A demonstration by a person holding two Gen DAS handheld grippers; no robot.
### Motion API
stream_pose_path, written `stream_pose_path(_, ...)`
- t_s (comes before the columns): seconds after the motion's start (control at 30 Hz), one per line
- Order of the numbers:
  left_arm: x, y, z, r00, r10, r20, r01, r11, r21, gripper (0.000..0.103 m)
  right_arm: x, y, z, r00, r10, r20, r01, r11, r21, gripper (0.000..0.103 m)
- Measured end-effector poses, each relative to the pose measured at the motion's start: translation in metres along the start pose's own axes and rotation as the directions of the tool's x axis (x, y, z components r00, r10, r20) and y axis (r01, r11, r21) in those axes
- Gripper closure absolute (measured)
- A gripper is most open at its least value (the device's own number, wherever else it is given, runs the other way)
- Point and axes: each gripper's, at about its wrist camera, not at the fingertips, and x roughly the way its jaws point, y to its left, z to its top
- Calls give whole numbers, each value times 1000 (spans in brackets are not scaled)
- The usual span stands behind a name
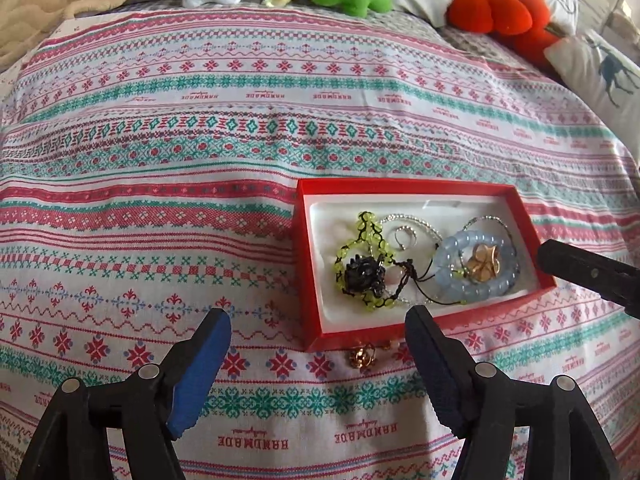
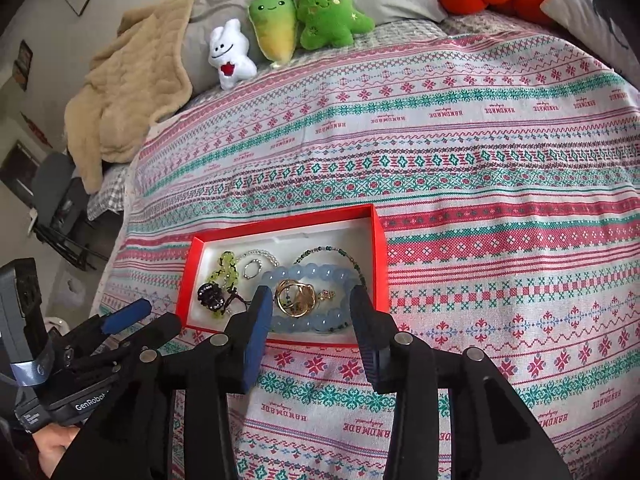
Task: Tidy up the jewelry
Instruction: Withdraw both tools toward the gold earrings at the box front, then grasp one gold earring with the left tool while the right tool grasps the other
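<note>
Left claw [image 1: 318, 364]: jaws spread wide and empty, poised low over the bedspread [image 1: 160, 160], just short of the near wall of the red box [image 1: 316, 320].
Right claw [image 2: 310, 320]: jaws likewise parted and holding nothing, hanging above the near right part of the box, its fingers flanking the blue bead bracelet [image 2: 316, 276] from above; contact could not be judged.
Stray piece: a small gold ornament [image 1: 362, 356] lay on the bedspread just outside the box's near wall, between the left claw's fingertips in that view.
Box contents: the blue bead bracelet ringed a gold pendant [image 1: 484, 264]; beside them sat a green bead bracelet [image 1: 362, 256] with a black beaded charm [image 1: 362, 276], a silver ring [image 1: 404, 236] and thin chains.
Progress: most pieces were already gathered on the white lining; judged nearly complete.
Remaining: the stray ornament probably needed lifting in; the tangled pieces might need spreading.
Surroundings: plush toys [image 2: 280, 32] lined the head of the bed.
</note>
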Motion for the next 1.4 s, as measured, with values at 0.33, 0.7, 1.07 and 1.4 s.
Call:
stream_pose_path(0.33,-4,-9,-22,999,23,-31,-22,1000,15,10,-20,10,-29,999,-50,-15,49,996,-80,41)
stream_pose_path(0.7,7,-11,-54,995,30,-93,-30,1000,0,8,-27,11,-60,994,-106,-33,102,990,-99,30)
stream_pose_path(1.07,23,-1,-78,1000,-23,-18,24,1000,17,8,-20,-4,-80,984,-176,4,176,981,-85,29)
stream_pose_path(1.4,37,-15,-63,995,-99,23,96,992,86,39,-6,-2,-89,977,-212,-18,206,965,-165,29)
